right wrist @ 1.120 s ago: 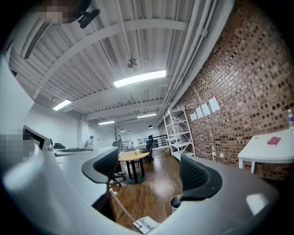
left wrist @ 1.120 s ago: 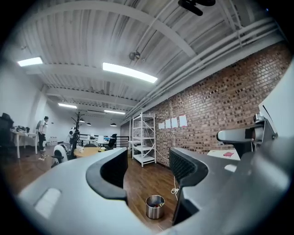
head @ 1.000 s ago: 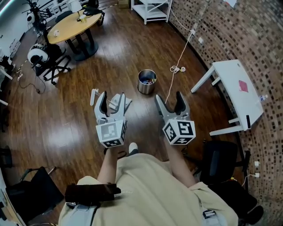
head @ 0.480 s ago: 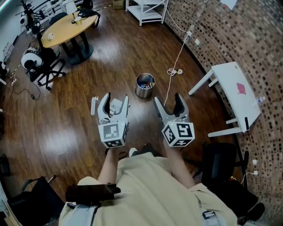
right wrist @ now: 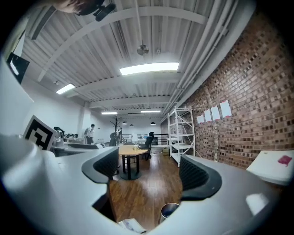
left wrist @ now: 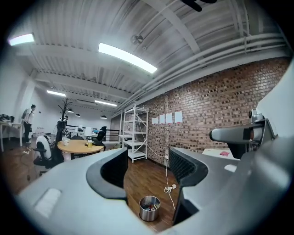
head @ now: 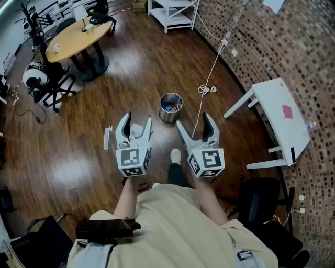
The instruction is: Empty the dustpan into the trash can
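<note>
Two hand-held grippers. The left hand-held gripper (head: 138, 116) has its jaws part-way apart, with one white thing (head: 136, 128) beneath them, grip unclear. The right hand-held gripper (head: 192, 120) gapes empty. One trash can (head: 170, 108) stands on the floor (head: 131, 68) ahead, between them.

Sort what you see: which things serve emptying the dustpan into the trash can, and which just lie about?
Job: dustpan, trash can.
Lying about: round table, white table, cable, shelf, chair.
</note>
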Demonstrator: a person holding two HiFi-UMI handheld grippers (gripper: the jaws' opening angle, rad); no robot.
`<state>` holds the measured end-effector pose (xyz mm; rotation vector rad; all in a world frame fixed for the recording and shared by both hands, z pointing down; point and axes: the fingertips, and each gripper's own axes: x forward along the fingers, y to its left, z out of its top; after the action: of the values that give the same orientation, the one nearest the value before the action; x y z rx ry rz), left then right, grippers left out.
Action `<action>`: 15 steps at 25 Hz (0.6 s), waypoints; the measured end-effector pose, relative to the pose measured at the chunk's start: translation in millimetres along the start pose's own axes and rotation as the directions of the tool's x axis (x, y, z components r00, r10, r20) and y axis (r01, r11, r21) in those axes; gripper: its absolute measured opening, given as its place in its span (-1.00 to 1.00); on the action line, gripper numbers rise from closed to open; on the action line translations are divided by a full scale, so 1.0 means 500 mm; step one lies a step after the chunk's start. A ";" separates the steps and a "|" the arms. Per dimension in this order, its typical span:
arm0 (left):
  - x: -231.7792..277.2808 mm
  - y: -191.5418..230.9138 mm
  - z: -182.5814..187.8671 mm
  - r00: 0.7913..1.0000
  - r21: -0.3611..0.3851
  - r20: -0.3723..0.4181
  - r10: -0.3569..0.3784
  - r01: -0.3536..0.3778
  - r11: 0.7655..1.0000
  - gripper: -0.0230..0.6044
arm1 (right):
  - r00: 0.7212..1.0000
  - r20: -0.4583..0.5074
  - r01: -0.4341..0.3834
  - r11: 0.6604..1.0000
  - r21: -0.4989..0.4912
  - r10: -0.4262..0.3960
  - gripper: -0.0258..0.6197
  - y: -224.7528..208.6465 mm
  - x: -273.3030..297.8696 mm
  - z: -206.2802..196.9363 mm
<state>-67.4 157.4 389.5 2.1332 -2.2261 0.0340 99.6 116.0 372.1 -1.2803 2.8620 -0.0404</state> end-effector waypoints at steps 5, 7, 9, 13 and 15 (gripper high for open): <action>0.106 0.002 0.010 1.000 0.008 0.023 0.005 -0.006 1.000 -0.07 | 1.000 0.022 0.012 1.000 -0.010 -0.012 0.33 -0.069 0.081 0.011; 0.160 -0.005 0.009 1.000 0.011 0.019 0.003 -0.003 1.000 -0.07 | 1.000 0.022 0.009 1.000 0.004 -0.009 0.31 -0.109 0.123 0.009; 0.215 -0.016 0.014 1.000 0.018 0.017 0.000 0.000 1.000 -0.07 | 1.000 0.019 0.007 1.000 0.011 -0.007 0.29 -0.149 0.163 0.010; 0.323 -0.025 0.049 0.998 0.046 0.062 -0.008 0.005 0.999 -0.09 | 0.999 0.037 0.008 1.000 -0.010 -0.007 0.29 -0.217 0.245 0.036; 0.368 -0.028 0.061 0.998 0.047 0.067 -0.003 0.000 0.999 -0.09 | 0.999 0.037 -0.003 1.000 -0.007 0.003 0.29 -0.247 0.282 0.045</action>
<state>-61.8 -28.7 369.4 2.1920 -2.2820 0.0150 98.3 -71.8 353.4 -1.2643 2.8351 -0.0066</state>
